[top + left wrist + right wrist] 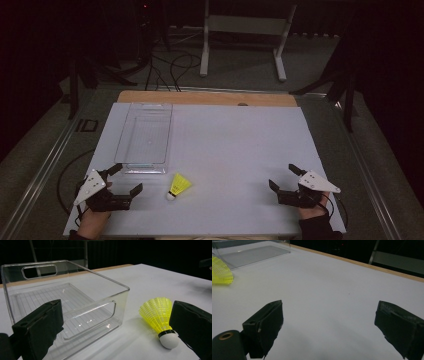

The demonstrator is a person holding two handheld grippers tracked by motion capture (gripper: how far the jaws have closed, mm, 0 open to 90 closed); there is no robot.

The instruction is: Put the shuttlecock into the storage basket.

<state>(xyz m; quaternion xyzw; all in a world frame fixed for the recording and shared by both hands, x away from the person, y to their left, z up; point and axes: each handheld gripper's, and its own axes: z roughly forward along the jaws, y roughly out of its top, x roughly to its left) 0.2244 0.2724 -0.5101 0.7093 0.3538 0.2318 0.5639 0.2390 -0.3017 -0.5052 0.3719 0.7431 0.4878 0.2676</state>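
A yellow shuttlecock (178, 186) with a white cork lies on its side on the white table (230, 150), near the front. It also appears in the left gripper view (160, 317) and at the edge of the right gripper view (220, 273). A clear plastic bin (145, 137) stands empty behind it, close up in the left gripper view (67, 305). My left gripper (125, 180) rests open at the front left, a short way left of the shuttlecock, nothing between its jaws. My right gripper (284, 176) rests open at the front right over bare table.
A wooden strip (207, 98) runs along the table's far edge. Beyond it stand a white frame (245, 35) and cables on the grey floor. A wide bare stretch of table lies between the two grippers.
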